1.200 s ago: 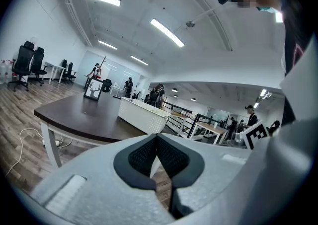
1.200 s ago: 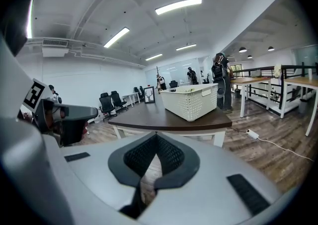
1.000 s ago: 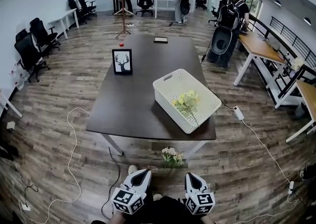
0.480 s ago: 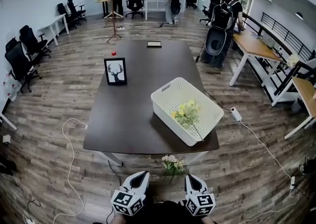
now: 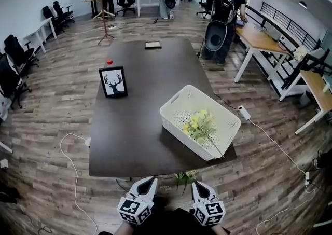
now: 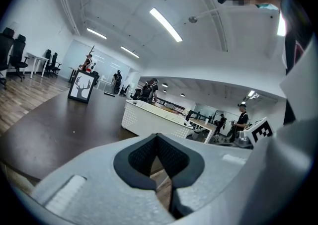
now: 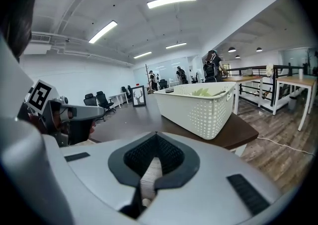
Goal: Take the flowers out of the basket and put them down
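A white perforated basket [image 5: 179,105] stands on the near right corner of the dark table [image 5: 135,125]. A bunch of yellow-green flowers [image 5: 199,124] lies inside it, the stem pointing at the near rim. A second small bunch [image 5: 185,176] shows below the table's near edge, partly hidden. Both grippers hang side by side in front of that edge, well short of the basket: my left gripper [image 5: 150,181] and my right gripper [image 5: 197,185], each shut on nothing. The right gripper view has the basket [image 7: 198,106] ahead with leaves [image 7: 202,91] over its rim. The left gripper view shows it [image 6: 151,119] ahead, to the right.
A framed deer picture [image 5: 113,81] stands at the table's left middle, a small red ball [image 5: 109,61] and a flat dark object [image 5: 152,44] farther back. Cables and a power strip [image 5: 243,112] lie on the wood floor. Several people, desks and chairs fill the room behind.
The whole view has drawn nearer to the table: its near edge and the basket now sit lower and closer. Both grippers stay shut at the bottom of the head view.
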A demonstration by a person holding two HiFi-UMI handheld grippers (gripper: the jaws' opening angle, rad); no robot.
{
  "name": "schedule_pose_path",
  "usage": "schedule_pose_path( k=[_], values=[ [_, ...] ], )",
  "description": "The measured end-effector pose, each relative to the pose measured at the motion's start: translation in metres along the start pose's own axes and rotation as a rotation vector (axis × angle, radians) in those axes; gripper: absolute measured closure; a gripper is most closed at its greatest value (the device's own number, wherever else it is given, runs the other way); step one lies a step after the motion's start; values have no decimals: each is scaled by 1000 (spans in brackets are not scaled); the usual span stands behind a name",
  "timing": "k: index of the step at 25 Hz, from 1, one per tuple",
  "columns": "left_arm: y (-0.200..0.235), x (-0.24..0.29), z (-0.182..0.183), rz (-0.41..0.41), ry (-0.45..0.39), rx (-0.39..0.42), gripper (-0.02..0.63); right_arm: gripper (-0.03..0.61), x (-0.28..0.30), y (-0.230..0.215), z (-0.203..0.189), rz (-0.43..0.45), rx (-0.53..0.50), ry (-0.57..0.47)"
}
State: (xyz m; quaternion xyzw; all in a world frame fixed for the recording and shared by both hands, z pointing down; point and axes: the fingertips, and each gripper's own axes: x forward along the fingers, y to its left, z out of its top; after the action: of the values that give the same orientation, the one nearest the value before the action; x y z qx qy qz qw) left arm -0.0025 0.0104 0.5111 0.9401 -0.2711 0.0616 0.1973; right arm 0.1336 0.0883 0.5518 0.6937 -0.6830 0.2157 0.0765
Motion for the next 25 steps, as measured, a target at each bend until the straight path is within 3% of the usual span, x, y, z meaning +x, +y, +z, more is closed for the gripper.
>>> schedule_pose_path(
  k=[11, 18, 22, 25],
  values=[
    [75, 21, 35, -94, 28, 42, 607, 571, 64, 36, 27, -72, 38, -39],
    [102, 34, 46, -105, 25, 33, 606, 571, 83, 45, 51, -78, -9, -39],
    [103, 45, 47, -118, 32, 28, 607, 571, 87, 35, 66, -14, 151, -23],
    [102, 55, 51, -116, 32, 30, 607, 571, 86, 18, 82, -34, 168, -18]
  ],
)
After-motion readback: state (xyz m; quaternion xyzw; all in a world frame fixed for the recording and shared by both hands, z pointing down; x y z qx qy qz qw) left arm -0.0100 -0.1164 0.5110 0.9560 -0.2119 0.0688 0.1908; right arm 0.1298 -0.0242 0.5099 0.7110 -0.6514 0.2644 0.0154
